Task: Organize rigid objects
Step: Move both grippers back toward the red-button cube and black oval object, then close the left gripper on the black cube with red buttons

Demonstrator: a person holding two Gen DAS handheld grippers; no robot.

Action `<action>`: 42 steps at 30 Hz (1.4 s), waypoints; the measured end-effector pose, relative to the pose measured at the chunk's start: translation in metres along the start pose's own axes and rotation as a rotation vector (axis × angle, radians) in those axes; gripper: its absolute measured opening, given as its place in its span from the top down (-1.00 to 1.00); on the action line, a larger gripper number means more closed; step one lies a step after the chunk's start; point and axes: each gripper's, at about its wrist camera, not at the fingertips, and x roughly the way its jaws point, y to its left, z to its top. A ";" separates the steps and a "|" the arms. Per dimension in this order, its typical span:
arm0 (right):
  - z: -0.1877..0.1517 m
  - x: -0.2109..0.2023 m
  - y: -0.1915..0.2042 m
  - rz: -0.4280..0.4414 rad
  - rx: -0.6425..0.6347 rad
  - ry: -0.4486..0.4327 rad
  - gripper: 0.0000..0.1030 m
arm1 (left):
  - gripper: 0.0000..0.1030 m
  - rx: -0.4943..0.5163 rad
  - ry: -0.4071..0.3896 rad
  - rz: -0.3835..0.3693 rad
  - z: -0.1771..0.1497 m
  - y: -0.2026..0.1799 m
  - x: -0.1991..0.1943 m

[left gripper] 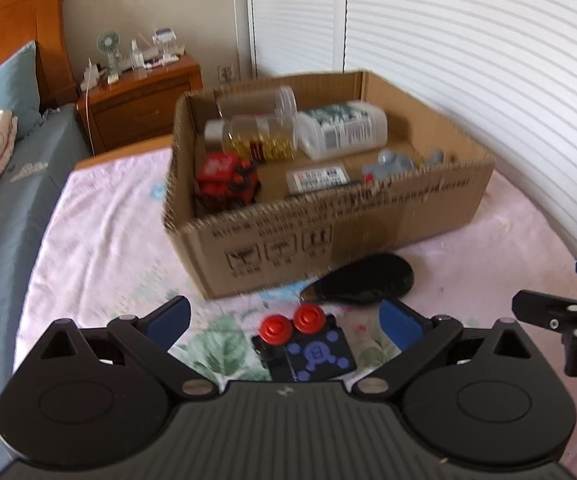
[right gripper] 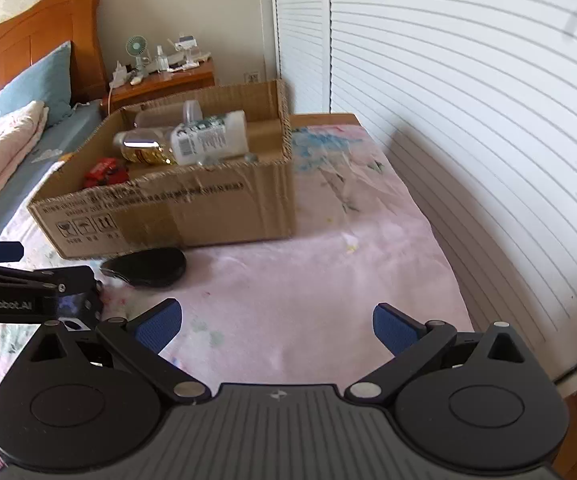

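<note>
Left gripper [left gripper: 286,322]: jaws spread wide, gripping nothing; hovered right over the black toy block [left gripper: 306,350] with two red knobs on the floral sheet [left gripper: 100,240]
Right gripper [right gripper: 276,326]: also wide apart, empty, above bare pink sheet
Black oval thing [left gripper: 362,280]: flat on the bed, just beside the cardboard box [left gripper: 328,232]; blurry, maybe a paddle
Box contents: white bottle [left gripper: 342,128], clear jars [left gripper: 260,120], red toy [left gripper: 226,178], grey figure [left gripper: 388,162]
</note>
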 end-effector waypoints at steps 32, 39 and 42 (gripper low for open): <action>-0.013 0.049 0.048 0.041 -0.194 0.124 -1.00 | -0.95 -0.104 0.090 0.088 -0.040 0.058 0.013; -0.007 0.051 0.050 0.025 -0.180 0.163 -1.00 | -0.95 -0.186 0.107 0.135 -0.043 0.080 0.012; 0.001 0.056 0.058 0.020 -0.177 0.177 -1.00 | -0.95 -0.181 0.108 0.127 -0.045 0.083 0.009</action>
